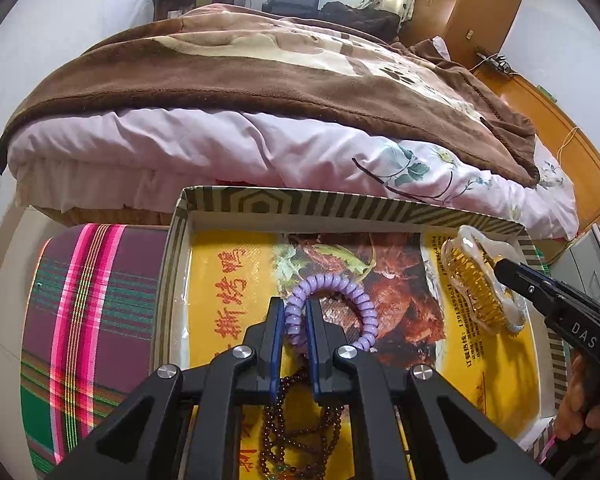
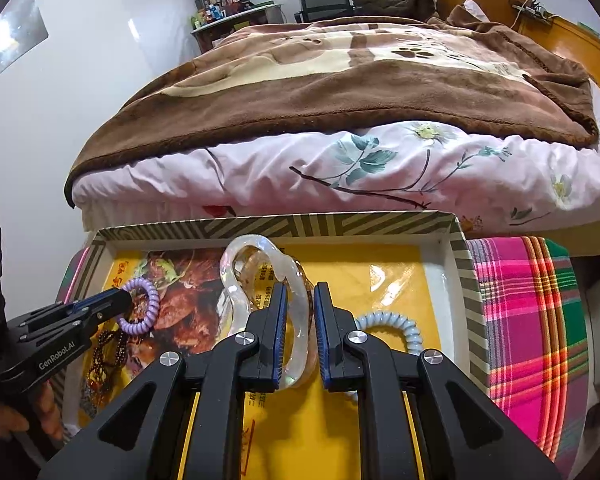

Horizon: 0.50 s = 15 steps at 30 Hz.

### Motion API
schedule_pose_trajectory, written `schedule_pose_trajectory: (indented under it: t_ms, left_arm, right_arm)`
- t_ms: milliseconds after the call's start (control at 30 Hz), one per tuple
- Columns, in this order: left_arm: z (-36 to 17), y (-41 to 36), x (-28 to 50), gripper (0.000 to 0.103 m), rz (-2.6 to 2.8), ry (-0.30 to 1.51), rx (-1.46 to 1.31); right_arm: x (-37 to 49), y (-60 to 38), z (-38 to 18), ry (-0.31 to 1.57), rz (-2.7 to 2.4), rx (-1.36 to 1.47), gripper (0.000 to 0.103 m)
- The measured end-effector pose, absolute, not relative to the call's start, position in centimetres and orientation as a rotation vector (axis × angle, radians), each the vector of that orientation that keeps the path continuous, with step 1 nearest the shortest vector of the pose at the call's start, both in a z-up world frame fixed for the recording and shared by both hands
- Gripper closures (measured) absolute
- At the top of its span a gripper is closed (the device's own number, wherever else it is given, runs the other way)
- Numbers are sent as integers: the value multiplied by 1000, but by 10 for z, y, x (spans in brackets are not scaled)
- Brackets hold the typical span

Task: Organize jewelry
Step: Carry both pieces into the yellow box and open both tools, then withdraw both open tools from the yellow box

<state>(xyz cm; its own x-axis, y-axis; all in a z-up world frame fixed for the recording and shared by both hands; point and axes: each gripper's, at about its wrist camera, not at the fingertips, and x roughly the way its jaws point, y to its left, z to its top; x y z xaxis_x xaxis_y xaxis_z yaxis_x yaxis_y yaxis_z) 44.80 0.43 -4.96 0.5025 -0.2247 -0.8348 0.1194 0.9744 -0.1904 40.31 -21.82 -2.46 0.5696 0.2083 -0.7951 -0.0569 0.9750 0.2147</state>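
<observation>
- Two tools work over a shallow cardboard tray [image 1: 380,206] with an olive-and-cream striped rim, lined with a glossy yellow printed sheet.
- The left tool [image 1: 296,312] is closed on a lilac spiral coil bracelet [image 1: 340,284], its blue pads pinching one side of the loop.
- A string of dark brown round beads [image 1: 276,420] lies on the sheet under that tool.
- The right tool [image 2: 300,312] clamps a clear wavy plastic hair claw [image 2: 256,256], amber teeth showing from the left camera.
- A pale blue spiral coil bracelet [image 2: 396,320] lies just beside the claw, possibly touching it.
- The tray rests on pink-and-green plaid cloth [image 1: 92,300], in front of a bed [image 1: 260,80].
</observation>
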Motion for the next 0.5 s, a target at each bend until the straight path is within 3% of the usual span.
schedule_pose_trajectory:
  t_ms: [100,233,300,367,500]
  left_arm:
    - [-48,3,448,73,-210,1023,-113]
    - [-46,0,444,65,-217,1021,-103]
    - [-42,-1,440,47,-211,1010,-97]
    - [-38,0,435,44,-208,995,-97]
    - [-25,-4,418,41,-199,959,-51]
  right_arm:
    - [403,-217,-24,955,154,166,89]
    - [402,-218,-21,944,146,165,83]
    - [399,-220,-18,935,148,174,75]
    - [396,-221,-14,923,154,176,61]
    - [387,-219,-6,900,160,159,61]
